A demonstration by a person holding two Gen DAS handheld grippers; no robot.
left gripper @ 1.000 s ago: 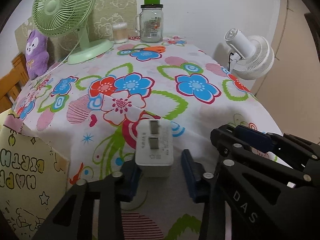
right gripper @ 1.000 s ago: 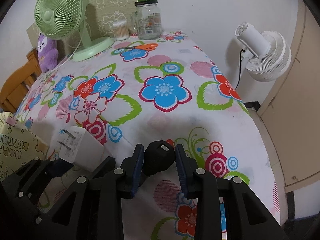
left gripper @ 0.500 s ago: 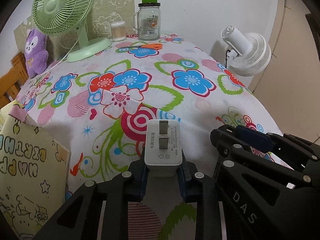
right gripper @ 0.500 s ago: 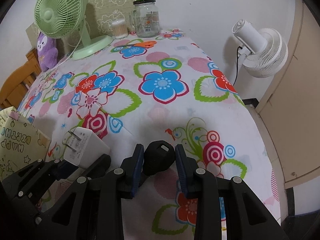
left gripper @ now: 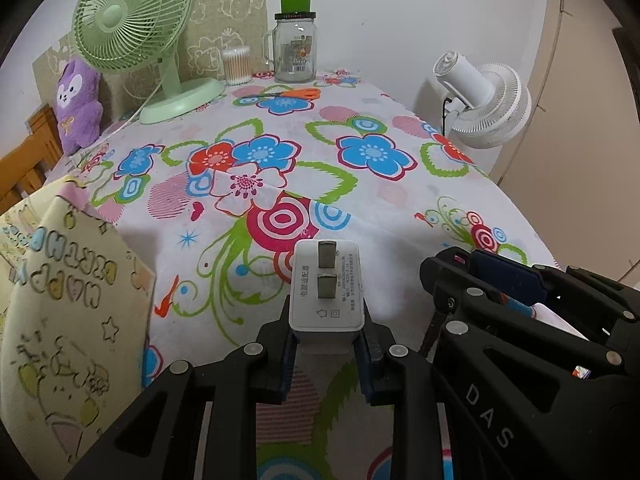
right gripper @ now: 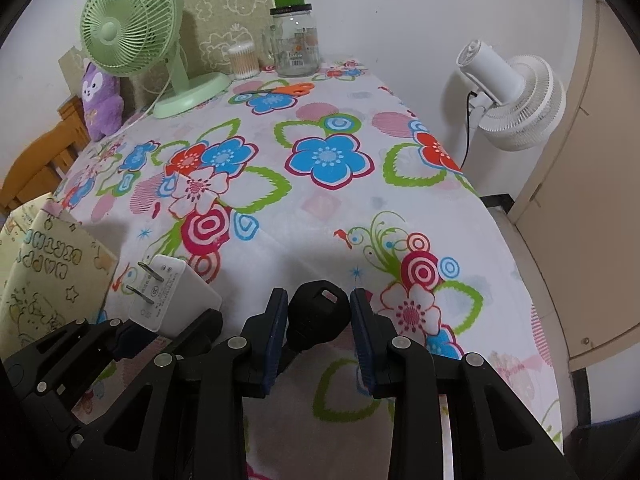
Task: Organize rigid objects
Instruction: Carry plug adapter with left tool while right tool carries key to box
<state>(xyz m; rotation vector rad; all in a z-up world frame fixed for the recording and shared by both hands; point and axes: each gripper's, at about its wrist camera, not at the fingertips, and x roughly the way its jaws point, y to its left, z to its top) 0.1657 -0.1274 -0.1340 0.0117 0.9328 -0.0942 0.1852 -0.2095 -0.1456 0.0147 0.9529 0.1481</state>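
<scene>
Holding both things now, you have changed the situation on the left side: a second ago the left gripper [left gripper: 326,354] stood spread around the white power adapter [left gripper: 326,288], and now its pads pinch the adapter body, prongs pointing away from you, lifted a little above the near edge of the desk [left gripper: 400,216]. Your right gripper [right gripper: 318,330] keeps pinching the black key head [right gripper: 316,308] as before, also over the near edge. This means, I think, that the grasping step is finished for both objects. The yellow gift bag [left gripper: 60,300] at the near left corner is probably where they go.
</scene>
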